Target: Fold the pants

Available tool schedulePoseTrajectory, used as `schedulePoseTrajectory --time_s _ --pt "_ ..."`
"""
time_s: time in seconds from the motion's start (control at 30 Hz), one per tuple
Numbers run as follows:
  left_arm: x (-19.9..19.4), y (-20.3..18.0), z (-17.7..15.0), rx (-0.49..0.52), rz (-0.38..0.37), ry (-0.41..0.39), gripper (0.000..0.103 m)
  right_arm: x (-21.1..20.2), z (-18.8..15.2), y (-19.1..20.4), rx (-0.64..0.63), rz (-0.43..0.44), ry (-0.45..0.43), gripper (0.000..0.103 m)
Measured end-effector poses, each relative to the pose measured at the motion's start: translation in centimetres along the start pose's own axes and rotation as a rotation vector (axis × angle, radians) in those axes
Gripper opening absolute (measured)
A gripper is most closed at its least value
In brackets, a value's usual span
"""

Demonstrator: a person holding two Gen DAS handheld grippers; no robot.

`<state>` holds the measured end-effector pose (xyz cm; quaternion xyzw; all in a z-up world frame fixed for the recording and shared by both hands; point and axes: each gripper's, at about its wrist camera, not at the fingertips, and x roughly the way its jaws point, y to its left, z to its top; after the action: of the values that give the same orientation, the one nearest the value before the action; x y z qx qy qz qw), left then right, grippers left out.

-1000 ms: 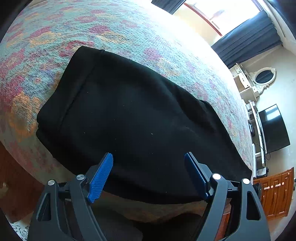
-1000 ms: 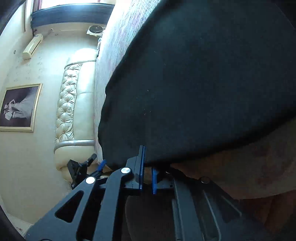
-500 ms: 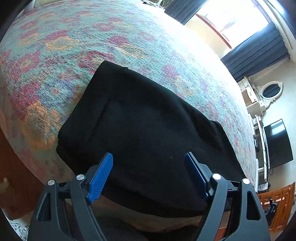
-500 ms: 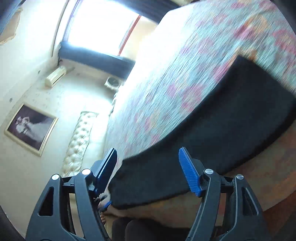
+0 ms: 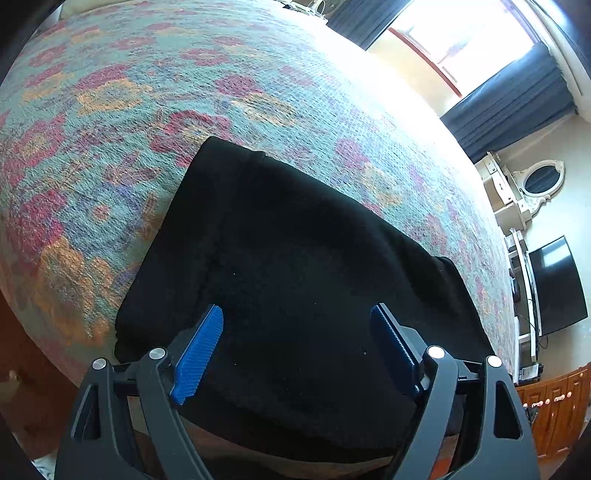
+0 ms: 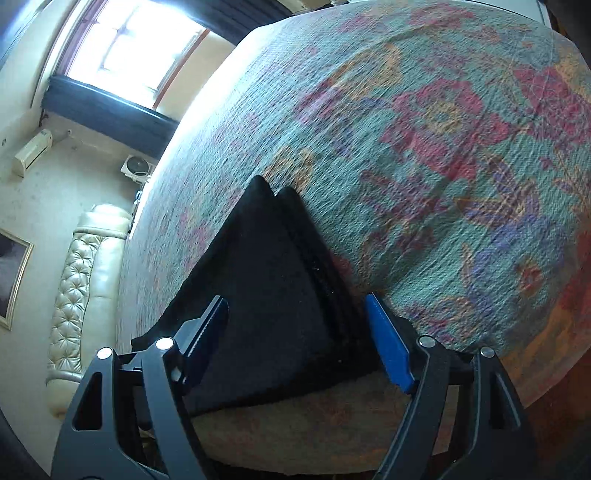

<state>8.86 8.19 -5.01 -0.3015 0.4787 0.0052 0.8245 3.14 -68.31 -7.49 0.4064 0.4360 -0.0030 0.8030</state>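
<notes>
From the left wrist camera we saw the black pants nearly whole, folded into a broad dark slab lying flat on the bed, close to its near edge, with the patterned pink, orange and teal bedspread spreading away on the far side and to the left. That view also took in the bright window with dark curtains, an oval mirror over a white dresser, and a dark television on the wall to the right, none of which appeared from the other side. The right wrist camera gave us instead the end of the stack: there the pants narrowed to a point away from the lens, and along their right edge we could make out several layers lying one on another. On its left that view showed a tufted cream headboard and a corner of a framed picture. The left gripper hung over the near part of the pants, its jaws opening and already wide, the blue pads clear of the cloth as far as we could tell and holding nothing. The right gripper stood over the near end of the stack, its jaws likewise opening; the layered edge lay between them, nearer the right pad, but neither pad pressed on the fabric.
</notes>
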Motion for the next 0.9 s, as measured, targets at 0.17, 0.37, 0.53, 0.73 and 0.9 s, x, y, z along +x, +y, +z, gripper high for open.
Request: schedulePoseTrajectory --time_s 0.17,0.37,0.53,0.73,0.9 --pt "1.0 -1.0 0.0 0.056 0.02 0.02 0.09 2.1 -1.1 2.6 -0.056 -0.031 0.117 0.027" --pt "1.6 -2.5 -0.7 0.161 0.089 0.036 0.092 -1.3 -0.7 5.9 -0.013 0.079 0.024 0.026" --pt "1.5 -2.4 -0.4 0.092 0.095 0.024 0.092 -2.9 -2.0 14.3 -0.132 0.153 -0.014 0.026" --pt "1.4 -2.9 -0.2 0.093 0.129 0.029 0.092 -3.2 -5.8 23.4 -0.278 0.216 -0.007 0.026" --pt "1.1 -2.9 -0.3 0.078 0.125 0.02 0.092 0.8 -10.2 29.6 -0.38 0.219 0.067 0.026"
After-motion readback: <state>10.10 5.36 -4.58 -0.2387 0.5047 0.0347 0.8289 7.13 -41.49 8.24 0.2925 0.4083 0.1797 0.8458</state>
